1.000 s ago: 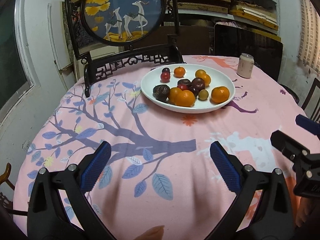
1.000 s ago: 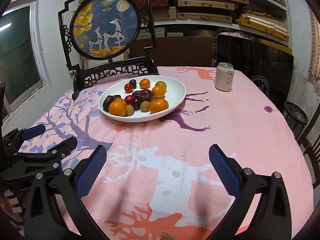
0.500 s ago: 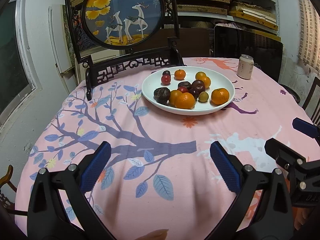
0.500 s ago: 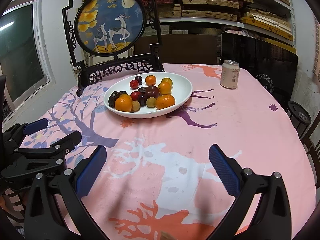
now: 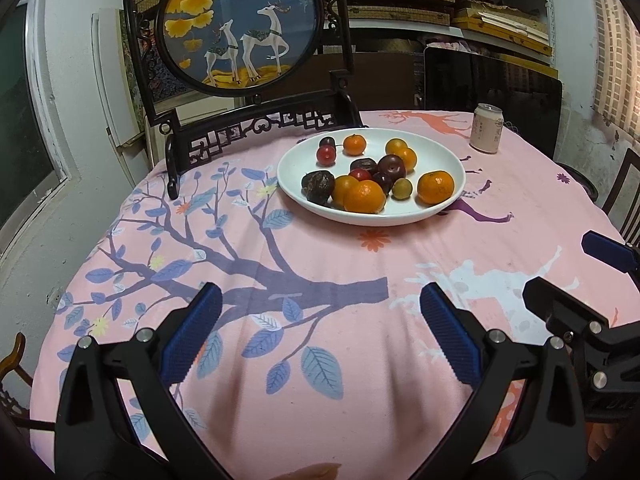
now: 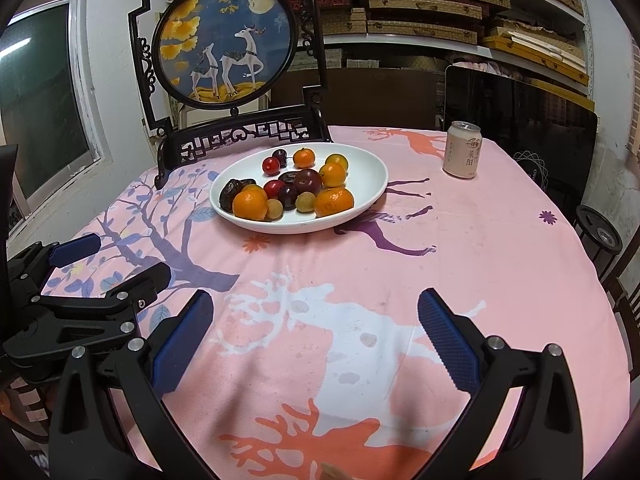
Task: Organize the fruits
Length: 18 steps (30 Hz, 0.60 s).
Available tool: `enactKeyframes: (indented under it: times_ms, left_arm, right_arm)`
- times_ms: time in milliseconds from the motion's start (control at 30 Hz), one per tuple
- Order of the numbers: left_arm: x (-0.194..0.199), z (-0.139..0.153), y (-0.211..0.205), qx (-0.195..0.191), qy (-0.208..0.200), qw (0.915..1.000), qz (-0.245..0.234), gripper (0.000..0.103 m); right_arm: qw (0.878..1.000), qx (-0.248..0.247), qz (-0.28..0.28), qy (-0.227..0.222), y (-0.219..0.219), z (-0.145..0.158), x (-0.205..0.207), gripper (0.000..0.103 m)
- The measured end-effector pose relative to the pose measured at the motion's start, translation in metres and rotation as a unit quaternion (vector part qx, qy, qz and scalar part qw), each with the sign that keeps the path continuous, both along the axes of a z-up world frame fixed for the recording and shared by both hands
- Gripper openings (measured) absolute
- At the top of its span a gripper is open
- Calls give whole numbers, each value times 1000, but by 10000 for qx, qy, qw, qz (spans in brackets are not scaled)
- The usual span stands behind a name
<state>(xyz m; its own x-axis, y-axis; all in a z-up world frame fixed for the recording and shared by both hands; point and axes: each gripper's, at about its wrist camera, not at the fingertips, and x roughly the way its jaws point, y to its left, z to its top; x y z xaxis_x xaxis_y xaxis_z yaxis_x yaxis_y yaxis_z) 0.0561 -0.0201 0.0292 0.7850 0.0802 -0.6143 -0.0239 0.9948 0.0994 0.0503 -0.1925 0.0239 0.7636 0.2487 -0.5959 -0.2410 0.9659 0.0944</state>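
A white plate (image 5: 448, 156) (image 6: 372, 168) stands mid-table on the pink cloth, holding several oranges (image 5: 364, 197) (image 6: 250, 204), dark plums (image 5: 392, 166) (image 6: 308, 181), red cherries (image 5: 325, 154) (image 6: 271, 165) and small yellow-green fruits (image 5: 401, 189) (image 6: 305, 202). My left gripper (image 5: 320, 308) hovers open over the near side of the table, well short of the plate, nothing between its fingers. My right gripper (image 6: 316, 312) is open too, empty, to the right of the left one and equally far from the plate. Each gripper shows at the edge of the other's view.
A drink can (image 5: 486, 128) (image 6: 462, 155) stands at the far right of the table. A dark carved stand with a round deer picture (image 5: 240, 24) (image 6: 228, 44) rises behind the plate. Shelves, a dark panel and chairs ring the table.
Both grippers have risen and drawn back slightly, so the plate sits a little lower and farther in each view. Both stay open.
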Motion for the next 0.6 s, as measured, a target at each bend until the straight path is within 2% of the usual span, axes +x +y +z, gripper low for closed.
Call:
enactKeyframes:
  times_ms: [600]
  left_arm:
    - [0, 0, 0, 8, 6, 10000, -21, 101]
  right_arm:
    - [10000, -34, 2, 19, 2, -2, 1, 102]
